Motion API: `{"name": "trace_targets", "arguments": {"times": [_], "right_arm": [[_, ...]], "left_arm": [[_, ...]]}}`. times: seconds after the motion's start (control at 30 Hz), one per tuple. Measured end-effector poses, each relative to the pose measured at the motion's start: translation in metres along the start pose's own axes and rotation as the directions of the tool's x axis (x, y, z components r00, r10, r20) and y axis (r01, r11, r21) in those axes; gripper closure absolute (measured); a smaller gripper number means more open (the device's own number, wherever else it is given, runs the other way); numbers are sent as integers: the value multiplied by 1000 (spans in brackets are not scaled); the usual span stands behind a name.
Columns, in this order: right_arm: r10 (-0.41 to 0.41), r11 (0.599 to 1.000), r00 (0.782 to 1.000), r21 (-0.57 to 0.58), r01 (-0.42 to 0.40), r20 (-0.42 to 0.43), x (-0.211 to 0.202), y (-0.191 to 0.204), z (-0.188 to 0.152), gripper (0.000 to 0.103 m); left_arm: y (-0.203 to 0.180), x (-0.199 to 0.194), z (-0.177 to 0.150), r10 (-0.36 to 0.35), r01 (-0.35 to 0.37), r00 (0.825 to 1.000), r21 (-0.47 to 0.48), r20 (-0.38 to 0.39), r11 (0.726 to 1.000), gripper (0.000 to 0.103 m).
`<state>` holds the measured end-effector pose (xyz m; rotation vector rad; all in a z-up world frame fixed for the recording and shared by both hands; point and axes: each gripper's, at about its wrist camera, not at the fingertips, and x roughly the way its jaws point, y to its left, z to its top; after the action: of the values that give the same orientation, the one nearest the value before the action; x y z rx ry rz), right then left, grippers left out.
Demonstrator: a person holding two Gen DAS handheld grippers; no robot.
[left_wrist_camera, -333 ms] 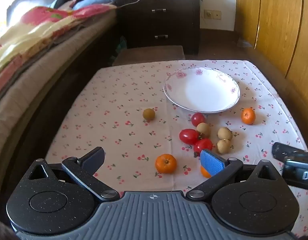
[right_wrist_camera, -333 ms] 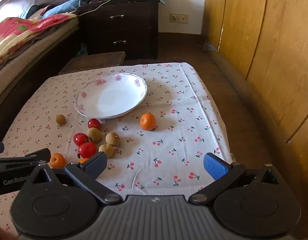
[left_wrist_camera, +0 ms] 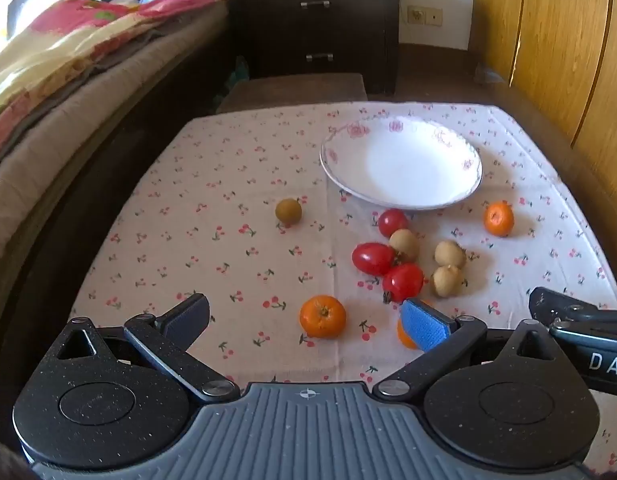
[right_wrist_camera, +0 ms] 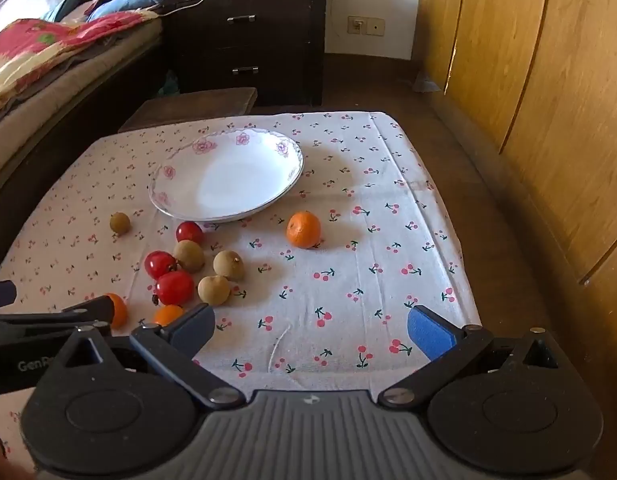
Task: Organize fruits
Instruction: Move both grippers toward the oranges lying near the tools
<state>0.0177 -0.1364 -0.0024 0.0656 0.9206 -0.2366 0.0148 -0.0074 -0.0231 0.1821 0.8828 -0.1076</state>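
Both the left gripper (left_wrist_camera: pixel 304 318) and right gripper (right_wrist_camera: pixel 310 330) hover wide open and empty over the table while every fruit (left_wrist_camera: pixel 402 281) lies scattered beside the empty plate (left_wrist_camera: pixel 400 162), sorting seemingly unstarted.

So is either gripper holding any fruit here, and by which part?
No. The left gripper and right gripper are both open with nothing between their fingers; all the fruit lies on the tablecloth.
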Motion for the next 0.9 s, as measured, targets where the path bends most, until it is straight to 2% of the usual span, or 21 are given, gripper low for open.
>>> {"name": "trace_targets", "arguments": {"times": [0.17,0.43,0.67,0.9], "right_arm": [[13,1000,1000,12,-13,-18,-6,-22,-11,0],[18,1000,1000,3,-18,-19,-8,-22,-16,0],[11,1000,999,-5,-11,-33,-7,-23,-20,0],[5,1000,999,-12,-6,-39,-6,-22,-21,0]], "left_arm": [[5,2,-1,7,-7,1000,-8,-6,1000,0],[10,6,-3,3,-4,1000,-34,-30,999,1],[4,6,-5,29,-29,999,9,-23,1000,2],[11,12,-6,-30,27,996,-34,-80,999,2]]}}
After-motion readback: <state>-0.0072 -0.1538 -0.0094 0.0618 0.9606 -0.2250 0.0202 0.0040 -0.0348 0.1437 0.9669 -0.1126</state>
